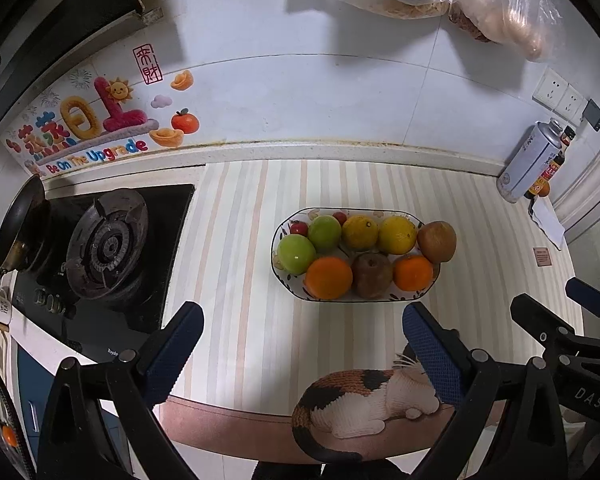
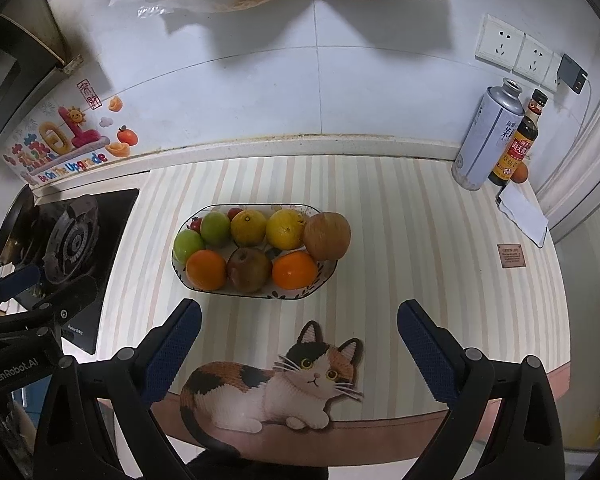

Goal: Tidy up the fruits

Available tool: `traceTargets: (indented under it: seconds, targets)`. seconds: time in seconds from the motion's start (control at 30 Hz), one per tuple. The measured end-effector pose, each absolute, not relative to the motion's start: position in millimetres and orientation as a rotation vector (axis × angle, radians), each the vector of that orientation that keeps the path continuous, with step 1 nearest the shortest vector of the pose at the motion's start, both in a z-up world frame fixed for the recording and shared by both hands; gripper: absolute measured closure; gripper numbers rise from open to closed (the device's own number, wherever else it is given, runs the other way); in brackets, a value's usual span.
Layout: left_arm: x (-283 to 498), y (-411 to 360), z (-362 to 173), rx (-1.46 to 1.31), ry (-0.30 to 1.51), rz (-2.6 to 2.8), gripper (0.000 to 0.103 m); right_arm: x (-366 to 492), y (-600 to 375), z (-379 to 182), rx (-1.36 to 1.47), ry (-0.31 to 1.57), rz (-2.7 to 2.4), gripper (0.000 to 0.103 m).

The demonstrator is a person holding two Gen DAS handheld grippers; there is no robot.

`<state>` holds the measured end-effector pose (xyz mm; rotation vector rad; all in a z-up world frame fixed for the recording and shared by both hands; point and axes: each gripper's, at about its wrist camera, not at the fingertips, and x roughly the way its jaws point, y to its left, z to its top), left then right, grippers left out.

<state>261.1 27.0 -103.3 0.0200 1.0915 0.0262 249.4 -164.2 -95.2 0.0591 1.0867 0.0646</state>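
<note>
Already the oval plate (image 2: 324,276) on the striped mat (image 2: 420,240) holds every fruit in view, grouped by kind, so the sorting looks finished or near it. Both the left gripper (image 1: 300,344) and right gripper (image 2: 298,344) hover short of it, jaws apart and empty; any next move only needs a check. From big to small: brown fruits (image 2: 327,236), oranges (image 2: 206,269), lemons (image 2: 286,229), green apples (image 2: 188,245), cherry tomatoes (image 2: 235,213).

Desk (image 2: 380,240): cream with pale beige and peach stripes; printed calico cat (image 2: 276,384) in orange, black and white at the near edge. Bowl (image 2: 324,276): white, dark rim, small leaf motifs. Contents: two green apples (image 2: 188,245), two yellow lemons (image 2: 248,227), two oranges (image 2: 206,270), two brown fruits (image 2: 327,236), small red tomatoes (image 2: 235,212). Fingers (image 2: 172,350): black frames, dark blue textured pads. Wall (image 2: 300,92): white tile. Sticker (image 2: 60,144): multicoloured lettering. Stove (image 1: 108,252): black.
</note>
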Motion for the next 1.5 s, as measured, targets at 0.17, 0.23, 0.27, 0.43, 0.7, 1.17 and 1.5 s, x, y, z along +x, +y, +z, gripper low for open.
traceTargets:
  seconds: [0.17, 0.23, 0.27, 0.43, 0.7, 1.17, 1.5]
  targets:
    - [259, 27, -102, 0.021, 1.090, 0.026, 0.001, 248, -165, -95, 0.061, 1.085, 0.067, 0.003]
    - [258, 27, -102, 0.022, 1.091, 0.027, 0.001, 247, -164, -94, 0.064, 1.085, 0.069, 0.003]
    - [258, 27, -102, 0.020, 1.091, 0.026, 0.001, 246, -164, -94, 0.065, 1.085, 0.070, 0.003]
    - [257, 25, -101, 0.025, 1.087, 0.026, 0.001, 244, -164, -93, 0.062, 1.083, 0.070, 0.003]
    - [255, 24, -101, 0.021, 1.086, 0.025, 0.001, 241, -165, -93, 0.063, 1.083, 0.069, 0.003]
    - [250, 22, -99, 0.021, 1.081, 0.024, 0.001, 235, -163, -89, 0.068, 1.078, 0.072, 0.003]
    - [248, 22, -98, 0.023, 1.078, 0.024, 0.001, 232, -164, -89, 0.072, 1.074, 0.066, 0.003]
